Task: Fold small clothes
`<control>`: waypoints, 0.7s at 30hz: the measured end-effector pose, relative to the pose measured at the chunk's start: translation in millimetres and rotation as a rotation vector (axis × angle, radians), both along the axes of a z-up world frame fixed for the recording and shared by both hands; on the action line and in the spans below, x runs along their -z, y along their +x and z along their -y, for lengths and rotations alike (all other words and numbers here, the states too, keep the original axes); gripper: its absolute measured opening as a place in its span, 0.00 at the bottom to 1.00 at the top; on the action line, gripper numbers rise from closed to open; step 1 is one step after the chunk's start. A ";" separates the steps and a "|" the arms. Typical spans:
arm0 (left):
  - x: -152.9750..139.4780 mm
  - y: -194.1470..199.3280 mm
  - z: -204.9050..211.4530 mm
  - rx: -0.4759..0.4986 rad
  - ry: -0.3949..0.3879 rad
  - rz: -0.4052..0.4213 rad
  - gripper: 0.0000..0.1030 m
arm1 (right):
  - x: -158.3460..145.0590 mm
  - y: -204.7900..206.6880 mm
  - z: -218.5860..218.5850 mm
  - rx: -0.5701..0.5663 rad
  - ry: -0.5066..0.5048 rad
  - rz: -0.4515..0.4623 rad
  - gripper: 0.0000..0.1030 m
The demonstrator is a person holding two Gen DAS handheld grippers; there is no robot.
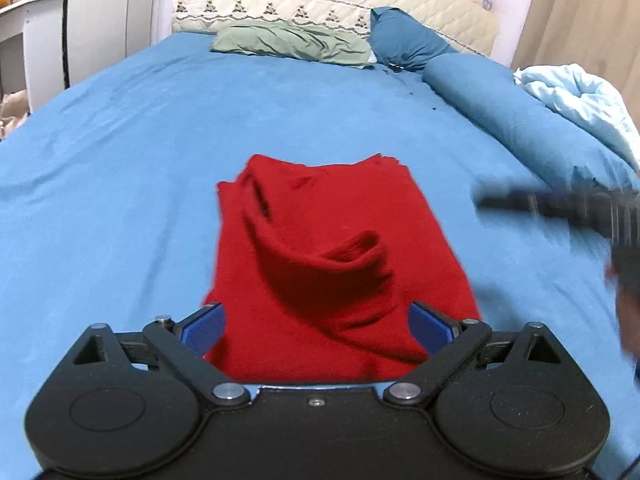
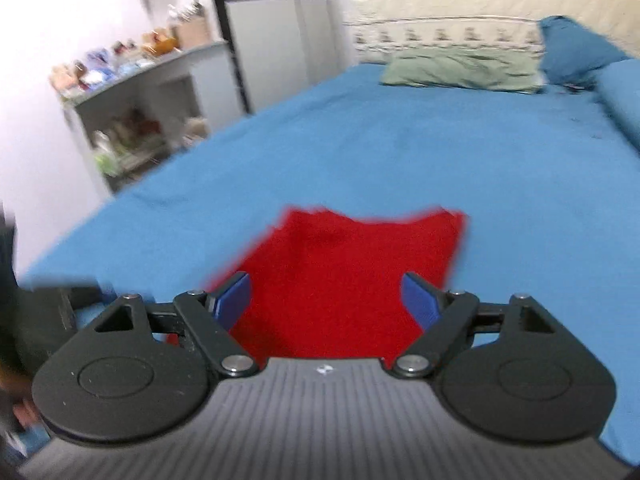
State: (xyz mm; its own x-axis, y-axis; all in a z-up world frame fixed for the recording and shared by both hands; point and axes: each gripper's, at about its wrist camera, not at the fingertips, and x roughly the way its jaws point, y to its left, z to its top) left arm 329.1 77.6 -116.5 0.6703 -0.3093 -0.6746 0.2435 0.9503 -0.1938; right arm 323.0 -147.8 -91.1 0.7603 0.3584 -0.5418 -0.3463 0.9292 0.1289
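Both the left gripper [image 1: 316, 330] and the right gripper [image 2: 326, 300] hang with jaws spread wide and empty above the red knit garment [image 1: 320, 256], which lies partly folded on the blue bedsheet [image 1: 120, 160]. Its soft, fuzzy cloth bunches into a raised ridge mid-panel; a pinch there would likely catch several layers and skew the fold, and the right view's blur suggests fast motion.

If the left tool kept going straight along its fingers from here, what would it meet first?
Most likely the red garment: it lies on the blue bed sheet directly ahead, filling the gap between the open fingers of the left tool. How high the tool sits above it is unclear.
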 end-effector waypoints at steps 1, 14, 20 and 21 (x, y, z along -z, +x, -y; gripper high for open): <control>0.6 1.7 3.6 -0.002 -0.002 0.000 0.96 | 12.7 -13.4 4.6 0.017 -0.025 -0.003 0.95; 15.7 20.8 29.7 -0.073 -0.039 -0.069 0.96 | 116.2 -41.3 -23.5 0.107 -0.088 -0.075 0.93; 22.7 33.2 33.7 -0.122 -0.069 -0.084 0.96 | 116.5 -37.5 -17.5 0.182 -0.057 -0.045 0.93; 23.1 35.8 32.9 -0.142 -0.055 -0.075 0.96 | 117.4 -36.5 -18.6 0.187 -0.062 -0.047 0.93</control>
State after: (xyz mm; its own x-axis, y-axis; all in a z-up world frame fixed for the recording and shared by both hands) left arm 364.9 44.7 -139.6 0.6580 -0.2533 -0.7091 0.0908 0.9615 -0.2593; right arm 286.5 -129.3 -208.6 0.7836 0.1782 -0.5951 -0.1620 0.9835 0.0810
